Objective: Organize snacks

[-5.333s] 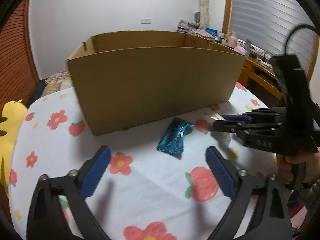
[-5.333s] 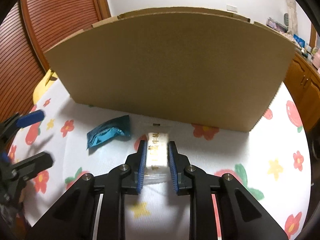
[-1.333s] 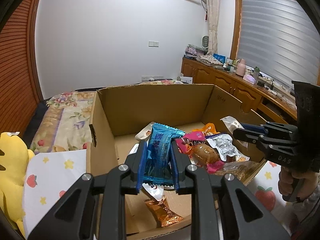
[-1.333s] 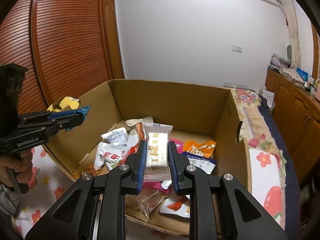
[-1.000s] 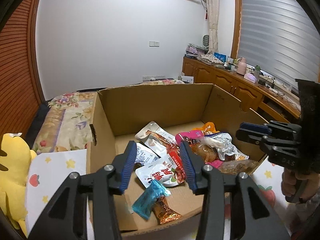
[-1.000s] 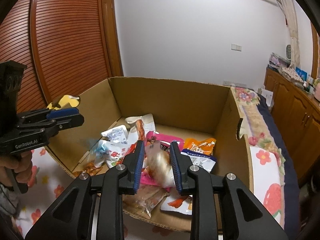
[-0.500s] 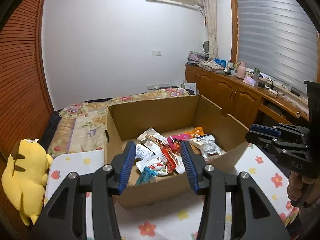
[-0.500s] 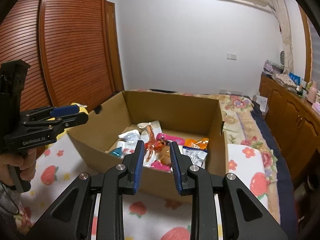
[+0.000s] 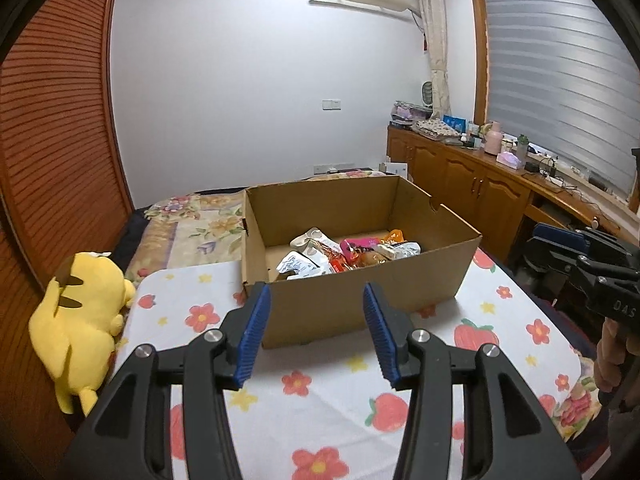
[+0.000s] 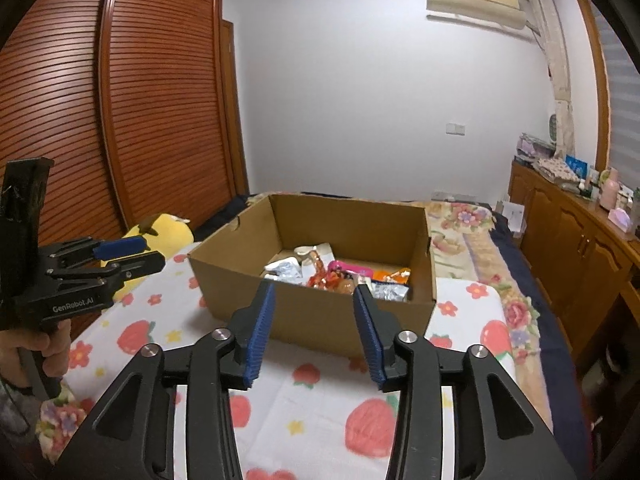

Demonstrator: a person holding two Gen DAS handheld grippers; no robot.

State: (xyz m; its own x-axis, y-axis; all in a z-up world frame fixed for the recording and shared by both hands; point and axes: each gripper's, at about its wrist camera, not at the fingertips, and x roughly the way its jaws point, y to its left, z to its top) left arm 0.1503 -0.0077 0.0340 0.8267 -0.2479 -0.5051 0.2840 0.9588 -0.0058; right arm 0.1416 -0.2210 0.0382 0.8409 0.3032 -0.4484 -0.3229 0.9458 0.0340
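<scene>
Both sets of jaws stand apart with nothing between them. The left gripper [image 9: 316, 334] shows bare blue pads [image 9: 253, 334], and its jaws are not gripping anything. The right gripper [image 10: 314, 334] is opening its jaws at this moment, its pads [image 10: 370, 336] likewise bare. Each gripper hangs above the tabletop [image 9: 332, 396], which wears a white cloth printed with flowers and strawberries, and each points toward the near wall of the cardboard box [image 9: 360, 296] without touching it. In the right wrist view a hand [image 10: 38, 354] holds the left gripper's black handle at the left edge.

Inside the open box lies a heap of snacks [image 9: 344, 254]: white, silver, pink, red and orange packets, resting on the box floor toward its near half. A yellow plush toy [image 9: 80, 320] sits off the tabletop's left edge, beside a bed [image 9: 188, 220] with a flowered cover behind the box. Wooden cabinets [image 9: 460, 184] run along the right wall.
</scene>
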